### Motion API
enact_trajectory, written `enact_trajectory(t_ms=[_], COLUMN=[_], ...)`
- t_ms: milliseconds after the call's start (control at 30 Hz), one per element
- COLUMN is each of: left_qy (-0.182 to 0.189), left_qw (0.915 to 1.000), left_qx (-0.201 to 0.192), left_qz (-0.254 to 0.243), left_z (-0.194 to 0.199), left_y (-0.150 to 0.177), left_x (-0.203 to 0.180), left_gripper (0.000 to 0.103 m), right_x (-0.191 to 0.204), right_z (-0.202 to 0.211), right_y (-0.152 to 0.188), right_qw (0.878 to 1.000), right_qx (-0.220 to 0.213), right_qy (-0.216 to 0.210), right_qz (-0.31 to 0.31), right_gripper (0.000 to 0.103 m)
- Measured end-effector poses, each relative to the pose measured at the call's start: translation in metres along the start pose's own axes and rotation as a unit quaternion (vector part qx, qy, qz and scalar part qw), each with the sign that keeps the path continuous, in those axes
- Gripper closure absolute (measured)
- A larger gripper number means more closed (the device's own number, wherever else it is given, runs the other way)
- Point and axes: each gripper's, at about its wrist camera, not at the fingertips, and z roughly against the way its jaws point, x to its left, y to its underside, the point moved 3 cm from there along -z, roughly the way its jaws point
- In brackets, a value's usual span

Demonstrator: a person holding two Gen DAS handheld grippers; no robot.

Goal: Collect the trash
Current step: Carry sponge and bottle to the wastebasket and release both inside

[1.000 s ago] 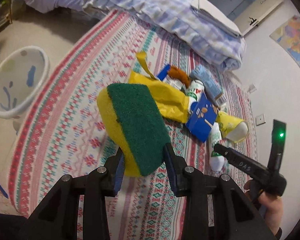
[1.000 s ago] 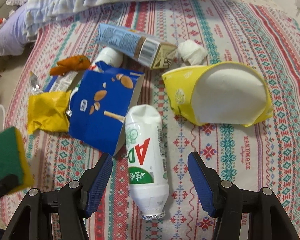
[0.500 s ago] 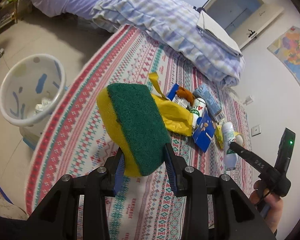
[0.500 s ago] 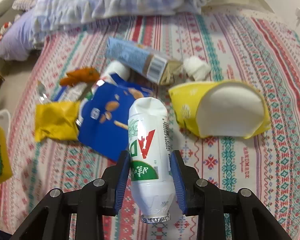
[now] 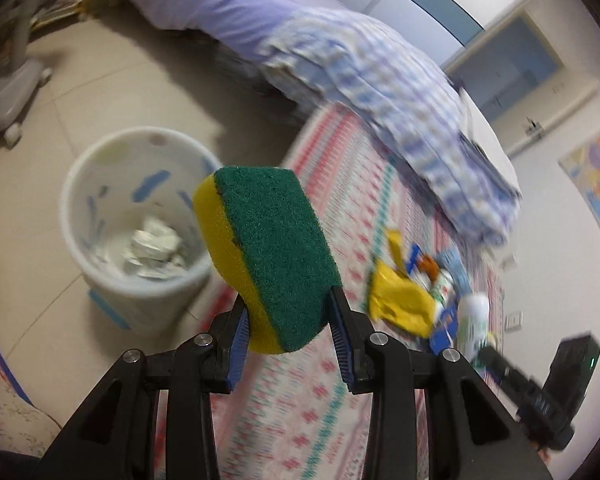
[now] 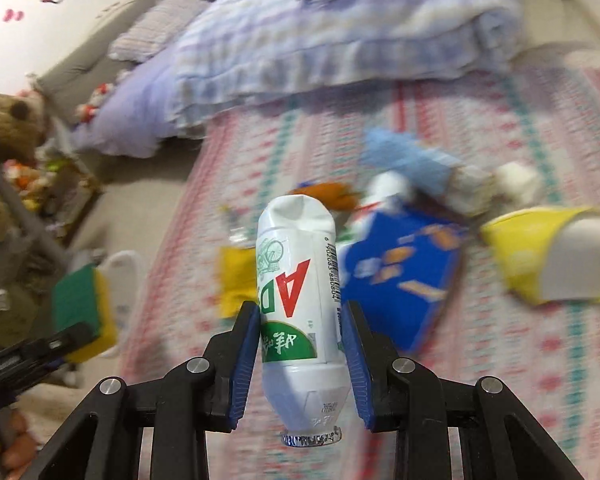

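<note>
My left gripper (image 5: 286, 316) is shut on a yellow sponge with a green scouring face (image 5: 266, 256), held in the air beside a white trash bin (image 5: 100, 208) that holds crumpled paper. My right gripper (image 6: 300, 320) is shut on a white AD milk bottle (image 6: 296, 276), lifted above the patterned rug (image 6: 500, 380). On the rug lie a blue snack box (image 6: 404, 268), a yellow paper cup (image 6: 548, 256), a yellow wrapper (image 5: 400, 300), a light blue packet (image 6: 412, 164) and an orange piece (image 6: 332, 192). The sponge also shows in the right wrist view (image 6: 82, 300).
A bed with a checked blue quilt (image 5: 400, 92) and lilac sheet borders the rug's far side. A brown teddy bear (image 6: 8, 128) and toys sit at the left. A grey wheeled base (image 5: 8, 96) stands on the tiled floor behind the bin.
My right gripper closed on the milk bottle and lifted it off the rug. My left gripper carried the sponge left toward the bin, which now sits closer in view.
</note>
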Motion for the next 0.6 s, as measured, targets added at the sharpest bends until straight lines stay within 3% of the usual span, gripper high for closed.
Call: enact_trajectory(t_ms=[200, 433, 600], left_qy=[-0.017, -0.030, -0.039], left_qw=[0.9975, 0.9965, 0.9901], left_qx=[-0.016, -0.003, -0.004], left_qz=[0.067, 0.078, 0.135], left_z=[0.007, -0.006, -0.025], left_y=[-0.026, -0.032, -0.038], left_x=[0.054, 0.078, 0.110], left_gripper=[0.064, 0.062, 0.048], right_x=[0.046, 0.100, 0.139], right_z=[-0.029, -0.082, -0.109], right_y=[0.007, 0.016, 0.020], right_qw=[0.998, 0.994, 0.991], right_qx=[0.023, 0.064, 0.082], right_qy=[-0.043, -0.075, -0.101], right_qz=[0.027, 0.036, 0.038], right_gripper=[0.066, 0.066, 0.066])
